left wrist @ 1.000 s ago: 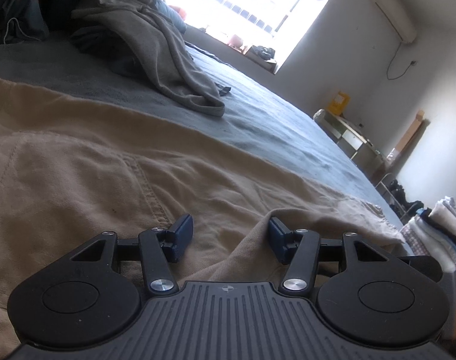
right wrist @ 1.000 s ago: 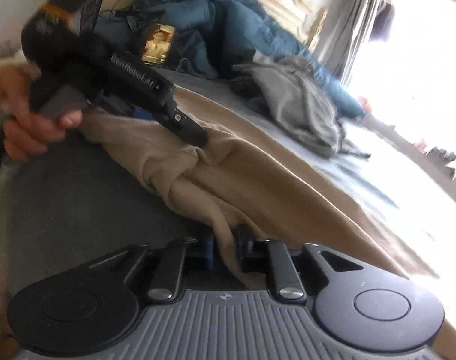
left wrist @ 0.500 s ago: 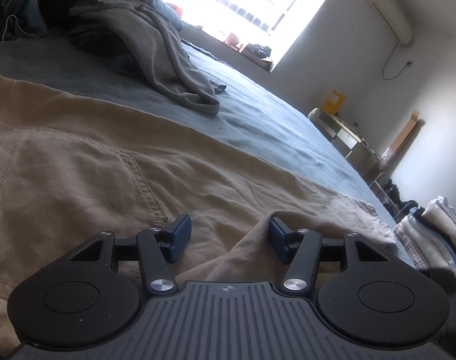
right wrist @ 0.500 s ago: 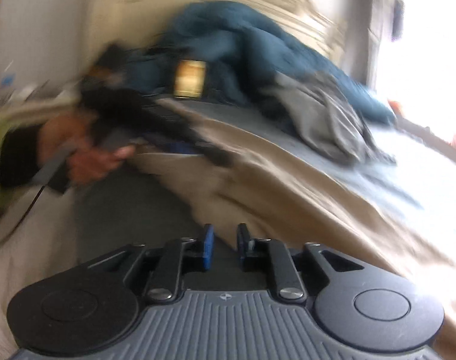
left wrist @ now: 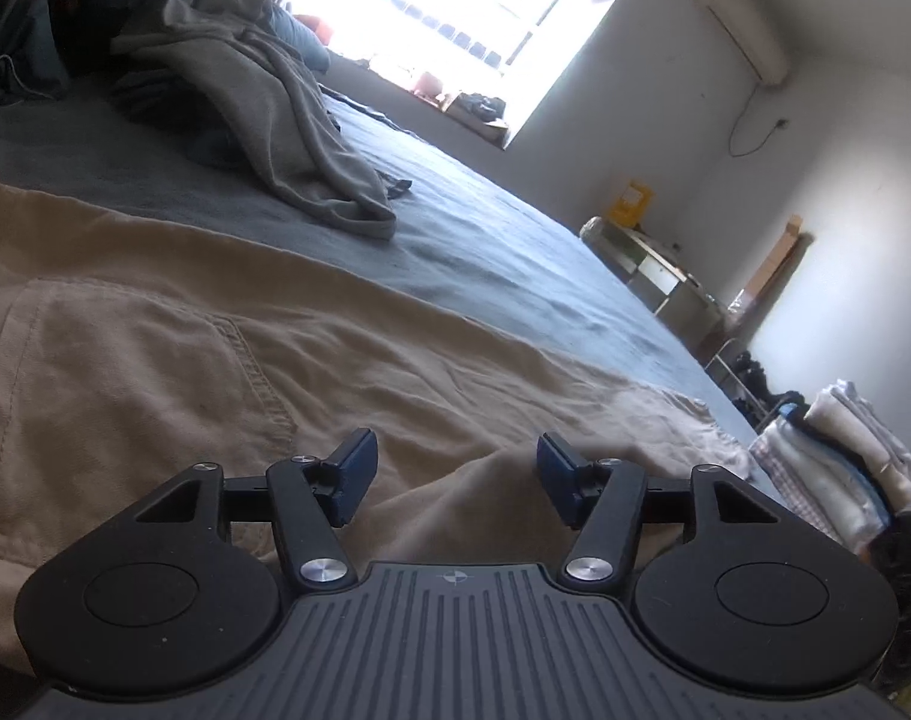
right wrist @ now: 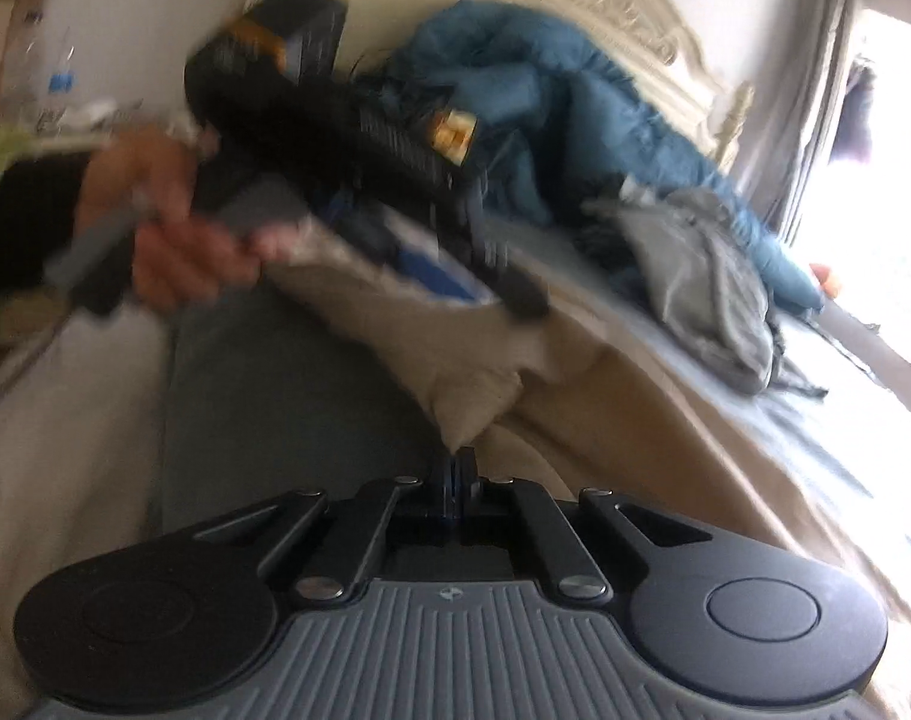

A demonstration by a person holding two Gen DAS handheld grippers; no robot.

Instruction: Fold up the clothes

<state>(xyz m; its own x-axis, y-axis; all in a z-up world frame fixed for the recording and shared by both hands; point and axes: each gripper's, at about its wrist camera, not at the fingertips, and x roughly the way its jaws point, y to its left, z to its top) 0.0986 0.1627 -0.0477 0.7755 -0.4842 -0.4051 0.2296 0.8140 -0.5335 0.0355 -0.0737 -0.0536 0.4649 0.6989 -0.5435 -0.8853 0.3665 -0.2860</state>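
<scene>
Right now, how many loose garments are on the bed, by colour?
Beige: 1, trousers
Grey: 1, top
Total: 2, not counting the folded stack at the bed's edge.

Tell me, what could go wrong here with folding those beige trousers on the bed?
1. The right gripper pinches only a small tip of the beige trousers, so the cloth might slip out when pulled.
2. The left gripper is opening, with a ridge of cloth between its fingers but not pressed; that side may stay behind and the fold come out crooked.
3. The grey garment lies close by on the bed and could get dragged along.
</scene>
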